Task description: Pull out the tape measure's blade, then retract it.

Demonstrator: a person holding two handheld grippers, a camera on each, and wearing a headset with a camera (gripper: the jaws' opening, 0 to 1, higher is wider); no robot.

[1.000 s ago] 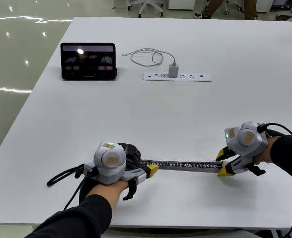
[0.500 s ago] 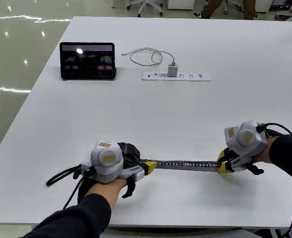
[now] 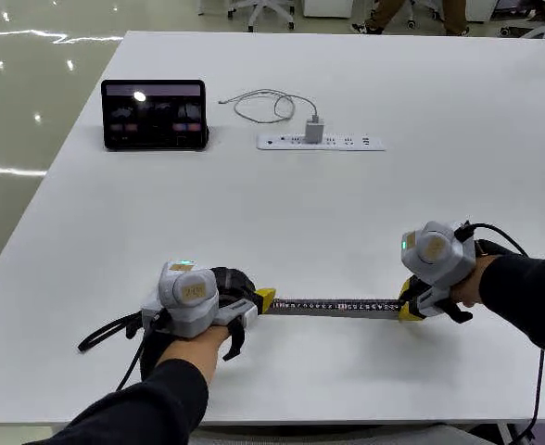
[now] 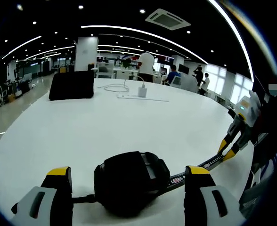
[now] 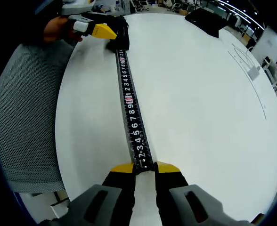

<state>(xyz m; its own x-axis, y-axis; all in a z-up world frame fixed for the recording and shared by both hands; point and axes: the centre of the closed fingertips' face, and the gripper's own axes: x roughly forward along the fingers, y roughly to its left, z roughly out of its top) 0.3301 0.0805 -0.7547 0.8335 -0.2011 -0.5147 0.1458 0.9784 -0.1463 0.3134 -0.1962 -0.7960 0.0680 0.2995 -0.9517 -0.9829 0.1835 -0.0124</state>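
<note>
Wide counter [image 3: 347,213] is free toward the far edge, with the tablet [image 3: 154,114] and power strip [image 3: 321,142] well away, but the work sits close to the near edge. The blade [image 5: 129,99] lies stretched along it from the tape measure case [image 4: 129,183] to the right claw [image 5: 145,167], which is pinched closed on its tip. The left claw [image 4: 127,172] straddles the case, can't tell if it's clamping. Pull-out looks done; next move should be feeding the blade back toward the case, slowly.

Head view overhead, downward; gripper views tabletop-low, both catching blade [image 5: 131,108].
</note>
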